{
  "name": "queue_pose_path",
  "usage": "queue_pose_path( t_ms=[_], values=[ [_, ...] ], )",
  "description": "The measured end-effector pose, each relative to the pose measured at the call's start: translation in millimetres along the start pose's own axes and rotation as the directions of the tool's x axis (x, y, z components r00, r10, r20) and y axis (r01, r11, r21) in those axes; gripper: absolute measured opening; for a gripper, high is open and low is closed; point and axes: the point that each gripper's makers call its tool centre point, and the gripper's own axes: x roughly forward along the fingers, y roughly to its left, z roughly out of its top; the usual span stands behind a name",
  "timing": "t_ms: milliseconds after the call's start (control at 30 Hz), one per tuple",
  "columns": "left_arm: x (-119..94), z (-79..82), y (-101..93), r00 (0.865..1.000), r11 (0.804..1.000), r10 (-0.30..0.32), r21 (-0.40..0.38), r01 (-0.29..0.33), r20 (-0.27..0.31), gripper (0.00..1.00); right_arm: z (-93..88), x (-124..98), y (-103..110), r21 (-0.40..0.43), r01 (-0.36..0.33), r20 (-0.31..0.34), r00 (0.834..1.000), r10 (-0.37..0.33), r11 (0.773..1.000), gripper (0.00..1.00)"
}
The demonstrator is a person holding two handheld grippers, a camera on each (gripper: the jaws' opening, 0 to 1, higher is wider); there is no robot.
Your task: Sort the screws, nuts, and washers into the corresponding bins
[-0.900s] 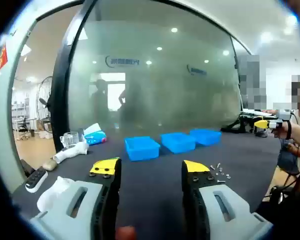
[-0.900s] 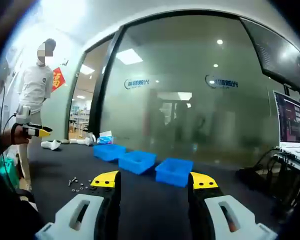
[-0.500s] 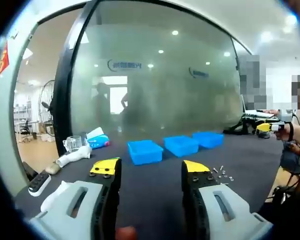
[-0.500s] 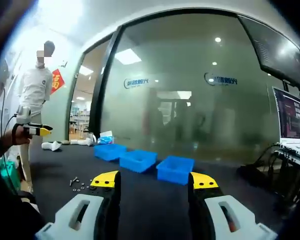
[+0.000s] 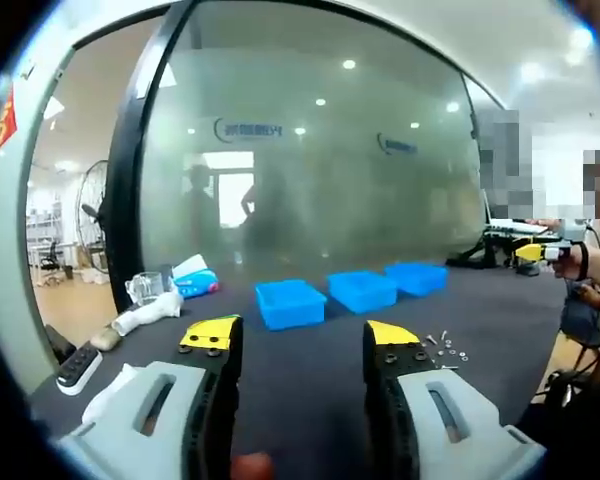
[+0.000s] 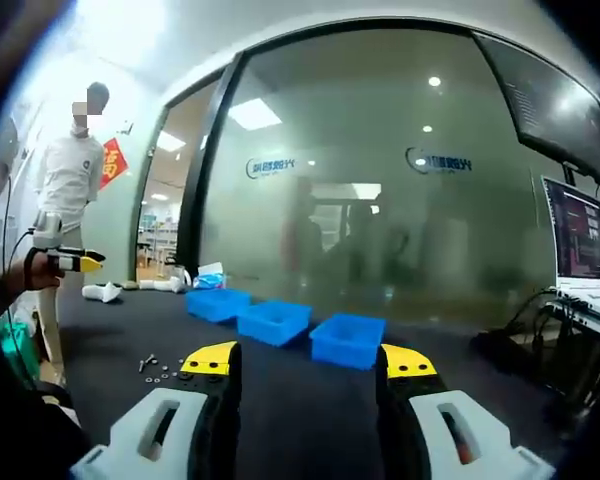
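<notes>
Blue plastic bins, three open rectangular trays, are seen standing in a row on the dark table point(image 5: 310, 370), with the left-hand bin point(image 5: 290, 302), the middle bin point(image 5: 361, 291) and the far bin point(image 5: 416, 277) set just beside one another; the same row is seen in the right gripper view point(image 6: 274, 322). A small scatter of loose metal screws, nuts and washers point(image 5: 441, 346) lies on the table well apart from the bins and nearer the person's side; in the right gripper view the same scatter point(image 6: 158, 369) sits just beside the tip of the near jaw. The left claw point(image 5: 300, 345) is held above the table with its yellow-tipped jaws spread and nothing between them, and the right claw point(image 6: 298, 362) is likewise spread wide and empty. No part appears to have been lifted, and whether anything lies in the bins cannot be told, so the task is judged to be at its very start, in the approach to the first pick. One claw would need to be lowered onto the scatter, a single small piece isolated and pinched flat against the table, and its kind told before a bin is chosen.
</notes>
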Motion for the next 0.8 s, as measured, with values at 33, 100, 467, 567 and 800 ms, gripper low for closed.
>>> queue_pose_path(
  t_ms=[33, 100, 467, 567, 800],
  values=[
    [-0.2, 0.2, 0.3, 1.0, 1.0, 0.002, 0.0, -0.002, 0.001, 0.47, 0.1, -0.1, 0.1, 0.001, 0.0, 0.0, 1.0, 0.0, 1.0, 0.51],
    [-0.6, 0.2, 0.7, 1.0, 1.0, 0.003, 0.001, -0.003, 0.0, 0.47, 0.5, -0.3, 0.2, 0.0, 0.0, 0.0, 1.0, 0.0, 1.0, 0.51],
    [-0.4, 0.5, 0.4, 1.0, 1.0, 0.002, 0.004, -0.002, 0.0, 0.47, 2.1, -2.1, 0.1, -0.002, 0.002, 0.003, 1.0, -0.002, 1.0, 0.51],
    [-0.3, 0.4, 0.0, 1.0, 1.0, 0.001, 0.005, -0.001, 0.0, 0.47, 2.3, -3.1, -0.3, -0.001, 0.004, 0.003, 1.0, -0.004, 1.0, 0.51],
    [-0.7, 0.2, -0.7, 1.0, 1.0, 0.001, 0.008, -0.001, -0.002, 0.47, 2.8, -3.3, -1.1, -0.001, 0.006, 0.004, 1.0, -0.006, 1.0, 0.51]
  ],
)
